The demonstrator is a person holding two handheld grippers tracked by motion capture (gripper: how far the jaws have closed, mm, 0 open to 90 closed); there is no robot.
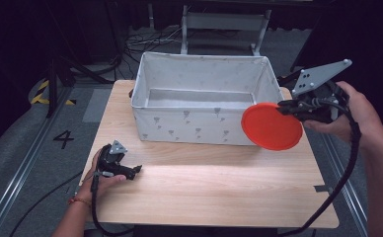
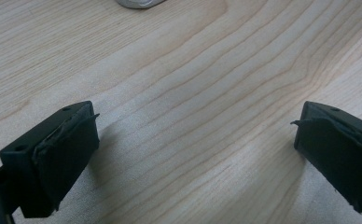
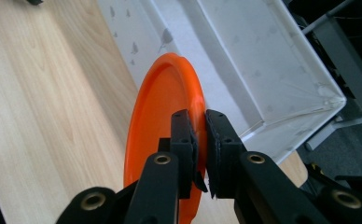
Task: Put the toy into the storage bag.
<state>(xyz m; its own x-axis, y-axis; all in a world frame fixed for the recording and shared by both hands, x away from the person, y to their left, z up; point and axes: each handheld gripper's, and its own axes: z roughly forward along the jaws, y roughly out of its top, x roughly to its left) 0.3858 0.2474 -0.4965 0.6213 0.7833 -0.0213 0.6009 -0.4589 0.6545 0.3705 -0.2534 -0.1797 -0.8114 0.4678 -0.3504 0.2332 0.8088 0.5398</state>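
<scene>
An orange plate [image 1: 271,126] hangs on edge in the air at the front right corner of a white fabric bin [image 1: 202,74]. My right gripper [image 1: 284,107] is shut on the plate's rim, held up by a hand at the right. In the right gripper view the two jaws pinch the plate [image 3: 163,107] at its near edge [image 3: 198,135], with the bin [image 3: 244,56] just beyond. My left gripper [image 1: 136,170] rests low on the wooden table [image 1: 204,187] at the front left. Its jaws stand wide apart [image 2: 195,128] over bare wood, nothing between them.
The bin stands at the back of the table and looks hollow inside, grey print on its walls. Floor rails, a painted number and cables lie to the left; a metal frame [image 1: 224,22] stands behind the bin. Cables trail from both grippers.
</scene>
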